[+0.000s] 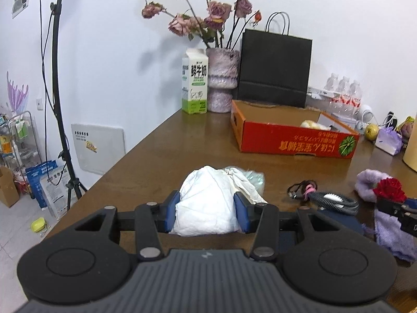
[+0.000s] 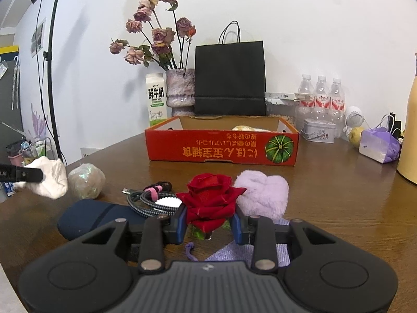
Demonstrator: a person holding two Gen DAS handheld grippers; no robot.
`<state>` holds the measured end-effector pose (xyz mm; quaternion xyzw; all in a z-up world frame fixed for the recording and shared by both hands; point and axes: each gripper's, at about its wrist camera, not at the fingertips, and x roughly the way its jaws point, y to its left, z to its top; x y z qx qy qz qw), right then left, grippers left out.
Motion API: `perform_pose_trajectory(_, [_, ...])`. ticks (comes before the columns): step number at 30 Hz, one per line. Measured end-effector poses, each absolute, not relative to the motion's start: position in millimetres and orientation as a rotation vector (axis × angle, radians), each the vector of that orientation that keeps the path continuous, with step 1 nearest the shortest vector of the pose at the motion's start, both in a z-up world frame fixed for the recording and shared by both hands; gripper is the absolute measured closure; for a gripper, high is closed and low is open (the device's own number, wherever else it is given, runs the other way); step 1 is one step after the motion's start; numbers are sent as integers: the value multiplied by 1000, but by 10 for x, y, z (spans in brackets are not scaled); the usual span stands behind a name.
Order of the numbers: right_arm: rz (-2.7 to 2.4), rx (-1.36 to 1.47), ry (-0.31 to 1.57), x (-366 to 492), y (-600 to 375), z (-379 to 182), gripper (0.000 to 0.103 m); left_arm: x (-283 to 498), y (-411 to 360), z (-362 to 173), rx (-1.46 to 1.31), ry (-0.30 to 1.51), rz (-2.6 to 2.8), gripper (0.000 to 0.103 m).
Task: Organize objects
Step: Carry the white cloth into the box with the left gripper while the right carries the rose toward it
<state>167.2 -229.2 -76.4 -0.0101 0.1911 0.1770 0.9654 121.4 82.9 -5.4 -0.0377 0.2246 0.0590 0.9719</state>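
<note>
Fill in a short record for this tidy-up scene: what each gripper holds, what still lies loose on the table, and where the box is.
left gripper: shut on the white crumpled bundle
right gripper: shut on the red fabric rose
loose on table: lilac fluffy item, coiled cable, navy pouch, iridescent ball
box: red cardboard tray, beyond the loose items, in front of the black paper bag

Left gripper (image 1: pixel 207 212): matte black body, ribbed grey centre panel carrying a small pale logo.
Discs: a round black disc moulded on each side of that panel.
Links: black bars on silver round pivots.
Pads: blue, on black fingers (image 1: pixel 172 208).
Right gripper (image 2: pixel 209 225): same build, blue pads, silver pivots.
</note>
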Motion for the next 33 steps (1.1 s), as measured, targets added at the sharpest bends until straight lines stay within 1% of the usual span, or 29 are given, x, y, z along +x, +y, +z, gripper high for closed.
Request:
perform_pose_trajectory(17, [391, -27, 299, 1706, -2242, -456, 70, 1407, 410, 311, -53, 357, 17, 57])
perform_pose_trajectory(33, [410, -36, 249, 2042, -2183, -131, 70, 1840, 157, 495, -94, 332, -23, 57])
